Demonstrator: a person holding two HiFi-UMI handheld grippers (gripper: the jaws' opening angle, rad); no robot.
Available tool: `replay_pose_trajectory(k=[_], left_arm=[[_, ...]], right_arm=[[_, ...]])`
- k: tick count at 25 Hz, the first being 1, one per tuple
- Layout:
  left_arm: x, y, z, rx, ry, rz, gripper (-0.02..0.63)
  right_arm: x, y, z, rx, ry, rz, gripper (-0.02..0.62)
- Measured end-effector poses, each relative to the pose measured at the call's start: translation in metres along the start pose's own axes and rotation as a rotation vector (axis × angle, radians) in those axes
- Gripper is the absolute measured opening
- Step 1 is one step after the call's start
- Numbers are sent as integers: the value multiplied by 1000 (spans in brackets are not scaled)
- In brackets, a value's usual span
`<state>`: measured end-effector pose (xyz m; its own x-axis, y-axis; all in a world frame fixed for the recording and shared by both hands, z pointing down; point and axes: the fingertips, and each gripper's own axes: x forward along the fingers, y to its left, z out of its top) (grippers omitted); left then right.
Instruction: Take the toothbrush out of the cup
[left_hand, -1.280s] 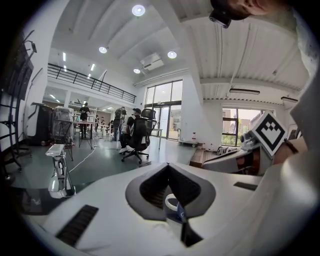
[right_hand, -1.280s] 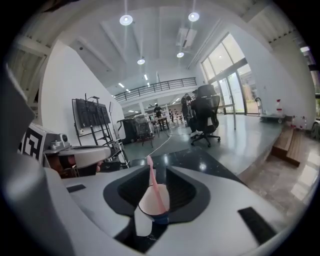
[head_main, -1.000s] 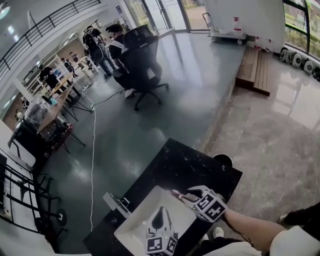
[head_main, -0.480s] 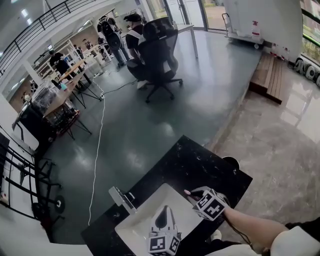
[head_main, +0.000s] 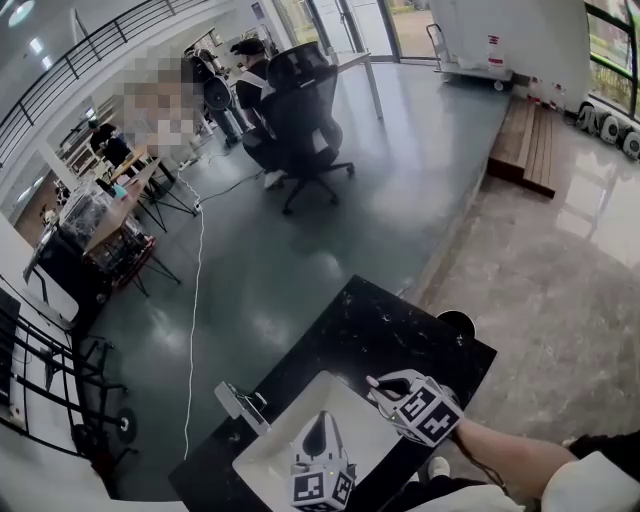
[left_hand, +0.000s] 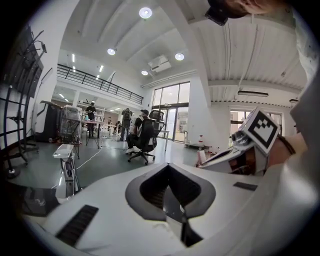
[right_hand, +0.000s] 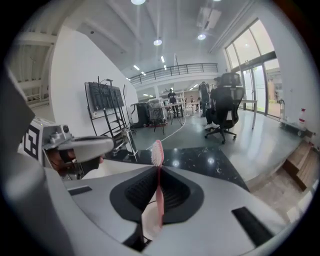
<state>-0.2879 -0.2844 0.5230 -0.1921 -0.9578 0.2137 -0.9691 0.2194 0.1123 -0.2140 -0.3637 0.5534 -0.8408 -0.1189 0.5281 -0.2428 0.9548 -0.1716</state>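
Observation:
A pink toothbrush (right_hand: 158, 152) stands upright between the jaws of my right gripper (right_hand: 159, 176), bristle head above them. The jaws are closing and their pads press on its handle. A pale shape (right_hand: 149, 224) shows below the jaws; I cannot tell if it is the cup. In the head view my right gripper (head_main: 378, 384) hovers over the white sink's (head_main: 262, 455) right edge. My left gripper (head_main: 320, 432) hangs over the basin, jaws together with nothing between them (left_hand: 172, 196).
The sink is set in a black stone counter (head_main: 370, 330) with a faucet (head_main: 238, 402) at its left. A dark round object (head_main: 455, 322) sits at the counter's far right corner. Beyond lie a glossy floor, an office chair (head_main: 300, 120) and people at desks.
My right gripper has shut on the toothbrush and lifted slightly. The left gripper has stayed over the basin.

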Motion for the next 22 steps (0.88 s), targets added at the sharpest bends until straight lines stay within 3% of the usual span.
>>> replay_pose_trajectory(k=[4,9,17,22], left_arm=[[4,-5,23,29,-25,-18,17],[5,-21,52,73,-62,-54,17],[7,-43,66,117,-70,-111,17],[10,-51,66,124,-63,-130,17]], right_arm=[[-43,-14,39,7,-160,-75,3],[-100,-38,57,36,-299,-205,11],[-144,-54,52,76,-384,-328,11],[-155,-58,49,96,-397,-353,9]])
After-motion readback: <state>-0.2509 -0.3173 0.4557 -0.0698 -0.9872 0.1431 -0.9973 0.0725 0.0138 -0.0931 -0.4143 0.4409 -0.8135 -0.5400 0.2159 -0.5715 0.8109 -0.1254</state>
